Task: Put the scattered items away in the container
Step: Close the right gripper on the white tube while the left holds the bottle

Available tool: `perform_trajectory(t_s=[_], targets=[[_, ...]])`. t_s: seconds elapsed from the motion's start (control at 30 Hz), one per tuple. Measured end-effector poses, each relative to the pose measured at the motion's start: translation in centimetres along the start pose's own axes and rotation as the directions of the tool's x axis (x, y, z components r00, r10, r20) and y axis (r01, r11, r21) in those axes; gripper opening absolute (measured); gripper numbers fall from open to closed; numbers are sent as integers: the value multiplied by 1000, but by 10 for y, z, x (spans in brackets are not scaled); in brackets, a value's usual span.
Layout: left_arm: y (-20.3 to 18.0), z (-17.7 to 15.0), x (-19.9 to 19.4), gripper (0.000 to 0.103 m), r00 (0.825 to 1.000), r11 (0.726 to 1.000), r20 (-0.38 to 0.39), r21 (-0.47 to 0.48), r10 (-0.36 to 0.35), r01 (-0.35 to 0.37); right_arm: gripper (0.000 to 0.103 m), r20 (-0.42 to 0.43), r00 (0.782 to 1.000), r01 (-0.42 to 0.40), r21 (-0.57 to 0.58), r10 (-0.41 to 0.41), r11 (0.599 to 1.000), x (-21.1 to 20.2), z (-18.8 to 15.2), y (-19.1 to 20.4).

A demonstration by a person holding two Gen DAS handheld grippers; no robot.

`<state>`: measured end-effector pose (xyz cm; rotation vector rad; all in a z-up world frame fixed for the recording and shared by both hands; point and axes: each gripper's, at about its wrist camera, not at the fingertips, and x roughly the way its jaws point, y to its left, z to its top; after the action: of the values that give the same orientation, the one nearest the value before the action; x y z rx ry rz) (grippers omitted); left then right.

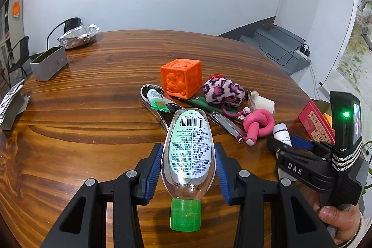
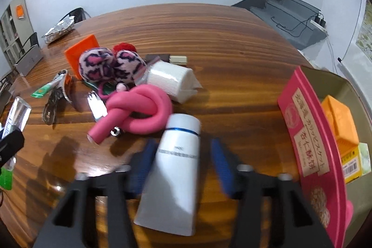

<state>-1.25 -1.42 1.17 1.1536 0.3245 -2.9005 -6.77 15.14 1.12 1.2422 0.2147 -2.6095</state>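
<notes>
Bright fisheye views; right perhaps motion-blurred.

left wrist: low, forward | right wrist: same | shared: pink knotted tube [image 1: 258, 126] [image 2: 137, 108]

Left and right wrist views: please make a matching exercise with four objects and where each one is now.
Things:
1. clear bottle
2. white tube
3. pink foam knot
4. orange cube

Places:
A. on the table, touching the cap end of the white tube
B. between the left gripper's fingers
C. between the right gripper's fingers
D. on the table, behind the plush toy and the clippers

Pairs: 1-B, 2-C, 3-A, 4-D
</notes>
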Motion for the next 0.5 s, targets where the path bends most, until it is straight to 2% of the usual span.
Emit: perform_trajectory(t_s=[0.07,0.23,0.5], targets=[[-2,0,-1,45,1000,1000,4,5,-4,4,37,2,1000,1,5,-1,1000,-4,-4,1],[-8,-1,-4,45,1000,1000,23,25,5,-6,37,23,998,-60,65,58,996,-17,-18,-9],[-20,-4,-6,45,999,998,38,64,16,-18,37,140,988,-78,140,59,987,-59,-40,-26]])
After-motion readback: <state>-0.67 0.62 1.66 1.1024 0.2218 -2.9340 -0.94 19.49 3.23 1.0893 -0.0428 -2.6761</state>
